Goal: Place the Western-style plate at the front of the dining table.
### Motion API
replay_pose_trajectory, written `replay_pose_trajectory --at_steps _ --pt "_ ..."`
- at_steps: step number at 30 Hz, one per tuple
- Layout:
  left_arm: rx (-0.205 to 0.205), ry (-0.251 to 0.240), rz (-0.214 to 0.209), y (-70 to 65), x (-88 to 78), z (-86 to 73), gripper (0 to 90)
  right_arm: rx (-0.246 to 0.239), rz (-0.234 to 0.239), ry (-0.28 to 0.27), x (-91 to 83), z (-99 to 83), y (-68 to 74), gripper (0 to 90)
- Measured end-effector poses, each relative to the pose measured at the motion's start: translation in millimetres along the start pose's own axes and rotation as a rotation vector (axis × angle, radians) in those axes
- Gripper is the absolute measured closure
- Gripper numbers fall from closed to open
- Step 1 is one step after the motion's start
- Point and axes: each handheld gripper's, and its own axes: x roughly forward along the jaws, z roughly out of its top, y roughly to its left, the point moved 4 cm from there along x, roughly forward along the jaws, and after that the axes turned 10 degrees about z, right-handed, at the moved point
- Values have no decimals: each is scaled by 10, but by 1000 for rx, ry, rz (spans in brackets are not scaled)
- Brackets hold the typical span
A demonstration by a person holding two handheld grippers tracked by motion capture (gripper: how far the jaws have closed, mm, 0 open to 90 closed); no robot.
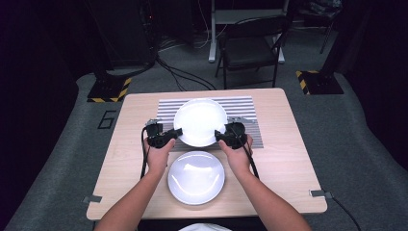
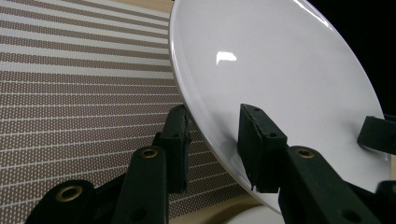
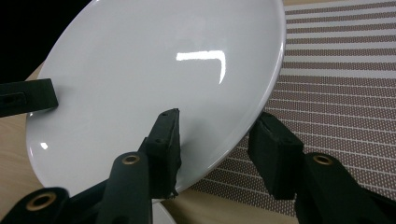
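A white plate hangs above the striped placemat, held at both sides. My left gripper is shut on its left rim, and my right gripper is shut on its right rim. In the left gripper view the plate is tilted, with its rim pinched by the left gripper, one jaw above it and one below. In the right gripper view the right gripper clamps the plate's edge the same way. A second white plate lies flat on the table nearer the person.
The wooden table has bare wood to either side of the plates. The placemat lies under the held plate. A black folding chair stands beyond the table's far edge. Cables trail from both grippers along the forearms.
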Motion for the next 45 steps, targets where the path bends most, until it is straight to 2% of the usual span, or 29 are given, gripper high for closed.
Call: replay_pose_trajectory --at_steps 7,11,12,18,33,40,43,45 --pt "-1 7 13 34 50 15 640 7 2 8 84 5 -17 536" --pt "15 9 25 54 83 35 641 3 1 14 128 13 -33 536" --pt "7 7 24 49 91 40 642 -2 1 13 136 15 -38 536" --pt "10 9 36 53 139 56 652 12 -2 15 188 11 -77 535" --pt "-5 23 34 68 256 62 652 27 -8 24 260 21 -152 535" --pt "-5 31 43 87 314 60 652 22 -20 31 304 17 -184 535" --pt "-7 28 44 95 327 66 652 12 -39 42 323 24 -199 536" --pt "-12 32 42 104 339 68 652 23 -36 49 336 28 -210 536"
